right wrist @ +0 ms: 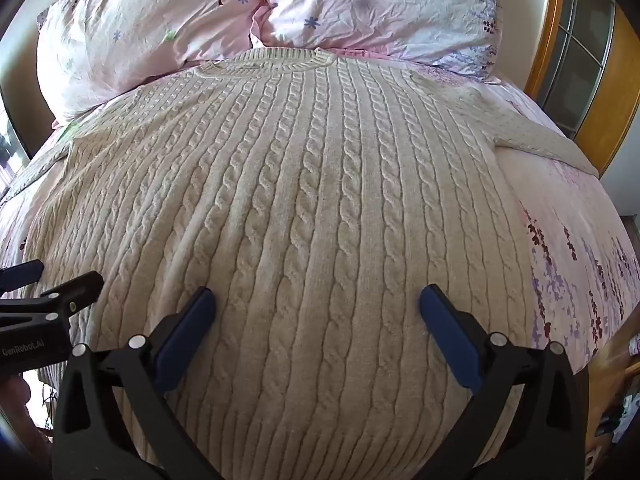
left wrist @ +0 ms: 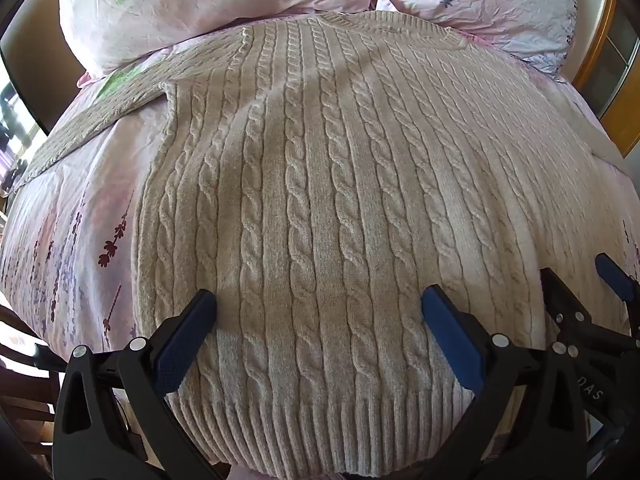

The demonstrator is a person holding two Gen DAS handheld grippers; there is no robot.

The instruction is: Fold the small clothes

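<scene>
The cream cable-knit sweater (left wrist: 320, 200) lies flat and face-up on the bed (left wrist: 72, 240), collar far ahead of the fingers, ribbed hem (left wrist: 320, 432) just below them. Both the left gripper (left wrist: 320, 304) and the right gripper (right wrist: 318, 304) hover spread wide over the lower body, holding nothing — the pillows (right wrist: 160, 28) sit beyond the collar. A clean fold likely means each pinching a hem corner through both layers, then lifting evenly toward the collar — no dragging
</scene>
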